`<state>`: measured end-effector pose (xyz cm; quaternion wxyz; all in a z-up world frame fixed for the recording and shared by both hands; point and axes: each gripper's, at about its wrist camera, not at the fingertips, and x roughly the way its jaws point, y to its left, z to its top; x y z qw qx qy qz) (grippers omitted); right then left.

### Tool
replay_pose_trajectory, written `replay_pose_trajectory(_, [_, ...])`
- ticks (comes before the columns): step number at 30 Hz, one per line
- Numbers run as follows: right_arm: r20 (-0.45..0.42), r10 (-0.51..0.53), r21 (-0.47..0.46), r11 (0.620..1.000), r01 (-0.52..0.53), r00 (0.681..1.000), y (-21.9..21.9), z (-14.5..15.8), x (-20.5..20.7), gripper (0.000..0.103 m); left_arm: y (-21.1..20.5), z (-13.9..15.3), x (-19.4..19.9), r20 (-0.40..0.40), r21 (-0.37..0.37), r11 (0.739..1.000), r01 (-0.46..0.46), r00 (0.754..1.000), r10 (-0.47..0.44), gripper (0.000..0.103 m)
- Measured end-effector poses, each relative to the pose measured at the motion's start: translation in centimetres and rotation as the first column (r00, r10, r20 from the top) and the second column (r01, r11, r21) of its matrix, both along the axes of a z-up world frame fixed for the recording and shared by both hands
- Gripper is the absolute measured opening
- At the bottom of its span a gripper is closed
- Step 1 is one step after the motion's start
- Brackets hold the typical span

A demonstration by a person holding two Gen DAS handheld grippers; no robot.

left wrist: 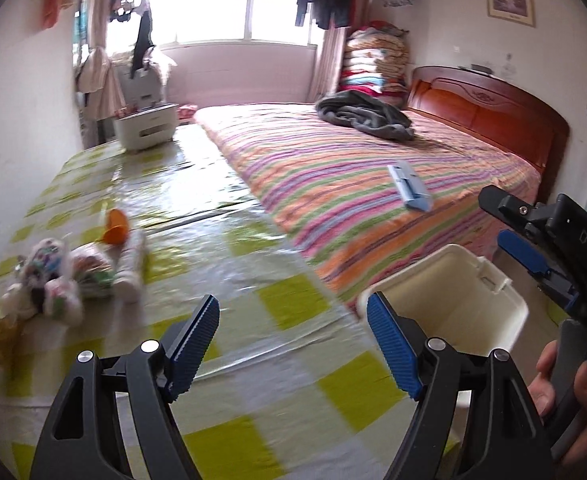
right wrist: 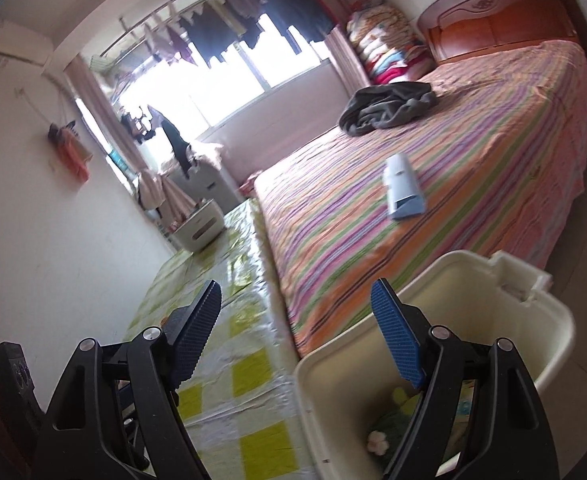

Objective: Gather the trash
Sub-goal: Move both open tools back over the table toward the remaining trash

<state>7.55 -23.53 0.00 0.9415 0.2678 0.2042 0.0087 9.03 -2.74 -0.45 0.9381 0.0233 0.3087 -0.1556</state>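
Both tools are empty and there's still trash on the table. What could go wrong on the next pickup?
1. The wrappers lie bunched with the orange cone on glossy plastic sheeting; a pinch could slide them or grab several.
2. The white bin stands off the table edge beside the bed, so a drop could miss it.
3. The right tool hovers near the bin and left tool; they could collide.

Glossy plastic sheeting (left wrist: 197,184) covers the checked table on the left. The near white bin (right wrist: 549,344) looks smooth plastic. The striped bedspread (left wrist: 353,176) is matt cloth; the far headboard (left wrist: 485,108) polished wood.
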Motion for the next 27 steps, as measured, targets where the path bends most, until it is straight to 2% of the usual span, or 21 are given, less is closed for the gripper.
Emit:
replay_pose_trajectory(8, [-0.030,0.114,-0.054,0.992,-0.115,0.993,5.5,-0.2,1.7,0.076,6.7,0.0,-0.4,0.024,0.025,0.994,-0.107,0.994,0.106,0.074])
replay_pose_trajectory(12, [-0.045,0.165,-0.092,0.981,-0.169,0.985,8.4,-0.2,2.2,0.076,10.7,0.4,-0.9,0.061,0.038,0.981,-0.189,0.981,0.187,0.074])
replay_pose_trajectory(16, [-0.060,0.219,-0.100,0.969,-0.224,0.974,10.6,-0.4,2.7,0.076,14.3,1.2,-1.4,0.084,0.014,0.965,-0.263,0.962,0.261,0.074])
replay_pose_trajectory(20, [-0.080,0.294,-0.102,0.948,-0.301,0.952,13.5,-0.5,3.4,0.076,18.5,2.2,-1.9,0.103,-0.003,0.935,-0.353,0.930,0.352,0.074])
replay_pose_trajectory(22, [-0.086,0.328,-0.122,0.934,-0.336,0.941,15.1,-0.4,3.8,0.076,21.1,2.6,-2.0,0.108,-0.016,0.910,-0.415,0.904,0.414,0.074])
replay_pose_trajectory(27, [-0.094,0.393,-0.158,0.901,-0.404,0.915,18.2,0.3,4.7,0.076,26.2,2.1,-1.4,0.052,-0.048,0.858,-0.512,0.856,0.514,0.074])
